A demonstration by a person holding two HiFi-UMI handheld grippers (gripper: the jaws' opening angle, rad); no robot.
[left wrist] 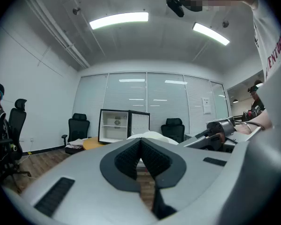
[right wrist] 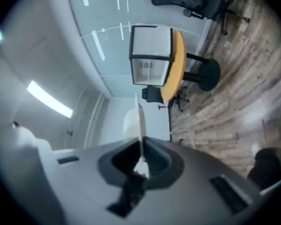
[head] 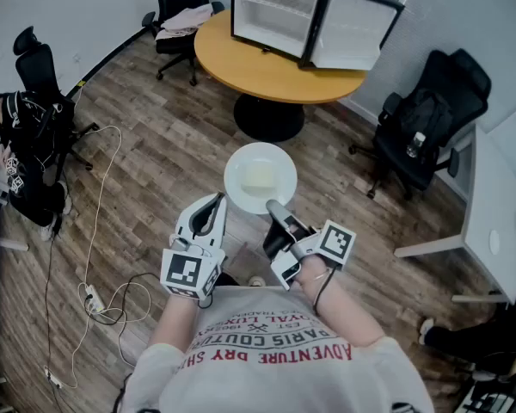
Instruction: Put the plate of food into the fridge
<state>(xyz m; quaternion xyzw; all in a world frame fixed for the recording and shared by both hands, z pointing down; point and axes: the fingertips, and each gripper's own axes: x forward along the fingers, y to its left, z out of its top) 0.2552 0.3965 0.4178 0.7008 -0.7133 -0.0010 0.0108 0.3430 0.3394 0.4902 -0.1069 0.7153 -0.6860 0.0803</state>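
A white plate [head: 260, 179] with a pale piece of food on it is held level over the wooden floor. My right gripper [head: 275, 206] is shut on the plate's near rim. In the right gripper view the plate [right wrist: 140, 121] shows edge-on between the pads. My left gripper [head: 215, 200] sits just left of the plate, shut with nothing between its pads, and the plate [left wrist: 152, 135] shows just beyond them. The small black fridge [head: 275, 11] stands on a round wooden table [head: 267, 71] ahead. Its door [head: 353, 31] hangs open and its white shelves are bare.
Black office chairs stand at the right [head: 430, 123], far left [head: 34, 67] and behind the table [head: 181, 7]. A cable and power strip [head: 93, 298] lie on the floor at left. A white desk [head: 499, 213] is at the right, and a person stands at the left edge [head: 17, 157].
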